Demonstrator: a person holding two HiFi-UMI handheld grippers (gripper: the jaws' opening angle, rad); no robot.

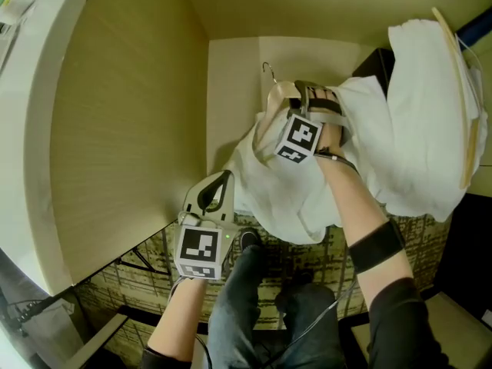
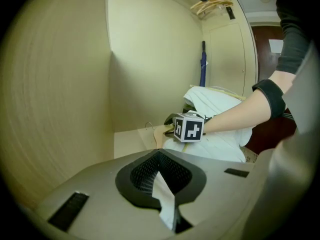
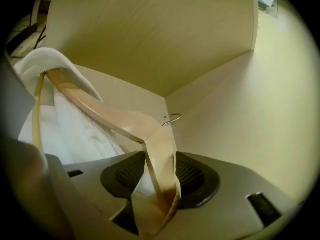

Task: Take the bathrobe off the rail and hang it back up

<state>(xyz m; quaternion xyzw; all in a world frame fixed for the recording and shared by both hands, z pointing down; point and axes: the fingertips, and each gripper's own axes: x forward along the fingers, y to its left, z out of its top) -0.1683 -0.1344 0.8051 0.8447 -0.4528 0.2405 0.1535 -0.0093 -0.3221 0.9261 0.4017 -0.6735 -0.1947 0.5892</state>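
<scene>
Inside the wardrobe (image 1: 115, 129), the right gripper (image 3: 159, 184) grasps the hanger (image 3: 105, 115); the left gripper (image 2: 162, 189) pinches the robe (image 1: 415, 129)

Bathrobe (image 1: 307, 194) on hanger (image 1: 279, 94), back panel (image 1: 231, 91) behind, side panel (image 1: 115, 129) to L.

A closet, likely hotel: pale wood-panel walls (image 1: 115, 129), spare wooden hangers (image 2: 212, 5), patterned carpet (image 1: 150, 271)

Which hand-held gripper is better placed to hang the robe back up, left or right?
Right, most likely. The right hand-held gripper is clamped on the hanger close to its hook, so it could steer the hook. The left hand-held gripper only pinches a fold of the robe.
</scene>
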